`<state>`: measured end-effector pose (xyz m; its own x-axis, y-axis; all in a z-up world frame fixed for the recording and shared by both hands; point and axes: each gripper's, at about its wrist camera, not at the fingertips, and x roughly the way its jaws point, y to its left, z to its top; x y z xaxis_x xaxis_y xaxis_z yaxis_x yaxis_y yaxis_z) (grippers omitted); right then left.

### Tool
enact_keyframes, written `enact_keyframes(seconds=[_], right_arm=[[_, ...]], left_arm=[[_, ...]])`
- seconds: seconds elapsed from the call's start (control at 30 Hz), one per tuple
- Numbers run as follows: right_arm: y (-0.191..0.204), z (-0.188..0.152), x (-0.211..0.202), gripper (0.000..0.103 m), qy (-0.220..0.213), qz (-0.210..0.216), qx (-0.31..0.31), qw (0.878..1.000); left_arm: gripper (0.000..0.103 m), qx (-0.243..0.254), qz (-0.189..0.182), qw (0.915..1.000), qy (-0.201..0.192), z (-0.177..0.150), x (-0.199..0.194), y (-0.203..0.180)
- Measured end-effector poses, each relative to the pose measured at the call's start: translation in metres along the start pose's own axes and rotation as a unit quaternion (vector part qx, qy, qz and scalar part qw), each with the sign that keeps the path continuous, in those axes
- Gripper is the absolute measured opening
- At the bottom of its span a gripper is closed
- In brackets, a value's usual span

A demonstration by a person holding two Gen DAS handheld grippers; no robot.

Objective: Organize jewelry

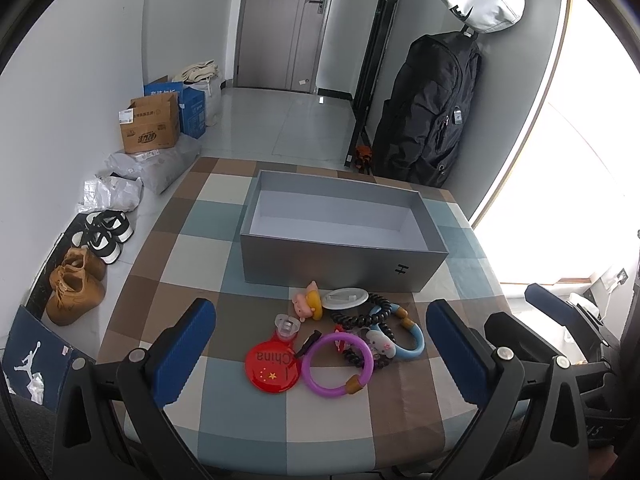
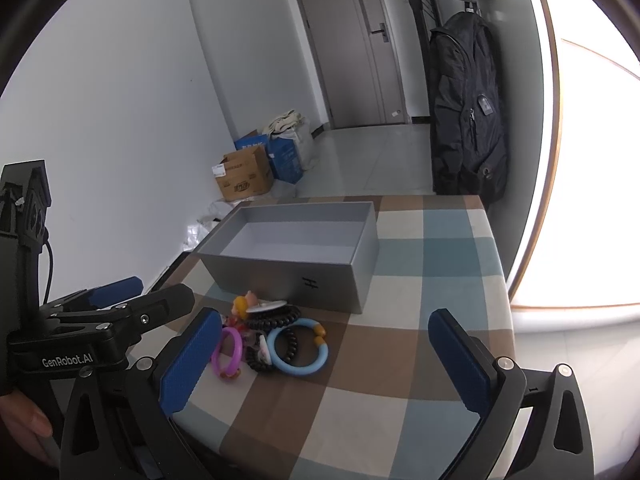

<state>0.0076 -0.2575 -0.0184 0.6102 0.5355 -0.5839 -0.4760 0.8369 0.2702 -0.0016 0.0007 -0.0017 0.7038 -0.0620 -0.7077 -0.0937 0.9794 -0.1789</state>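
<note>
One grey box [image 1: 340, 268] sits empty on the table [image 1: 192, 248]. In front lie two ring bracelets, purple [image 1: 338, 364] and blue [image 1: 412, 340], one red badge [image 1: 274, 366], and black coil ties [image 1: 370, 312]. Both grippers' fingers, left [image 1: 320, 344] and right [image 2: 324, 364], gape wide, holding nothing.

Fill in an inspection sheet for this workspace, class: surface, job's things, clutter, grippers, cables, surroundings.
Surface: checked tablecloth, table edge visible.
Job's things: grey box open, nothing inside; purple ring, blue ring, black coil ties heaped before it.
Clutter: red China badge, small toy figure.
Grippers: left gripper and right gripper both open, holding nothing.
Cables: one black lead on the left rig.
Surroundings: shoes, cartons, backpack, door.
</note>
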Motion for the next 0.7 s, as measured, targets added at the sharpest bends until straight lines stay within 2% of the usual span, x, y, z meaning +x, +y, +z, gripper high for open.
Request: enact_keyframes(seconds=[0.7], right_arm=[[-0.002, 0.002, 0.001, 0.103, -0.003, -0.005, 0.005, 1.000]], left_arm=[[0.102, -0.016, -0.028, 0.9994, 0.011, 0.002, 0.002, 0.009]])
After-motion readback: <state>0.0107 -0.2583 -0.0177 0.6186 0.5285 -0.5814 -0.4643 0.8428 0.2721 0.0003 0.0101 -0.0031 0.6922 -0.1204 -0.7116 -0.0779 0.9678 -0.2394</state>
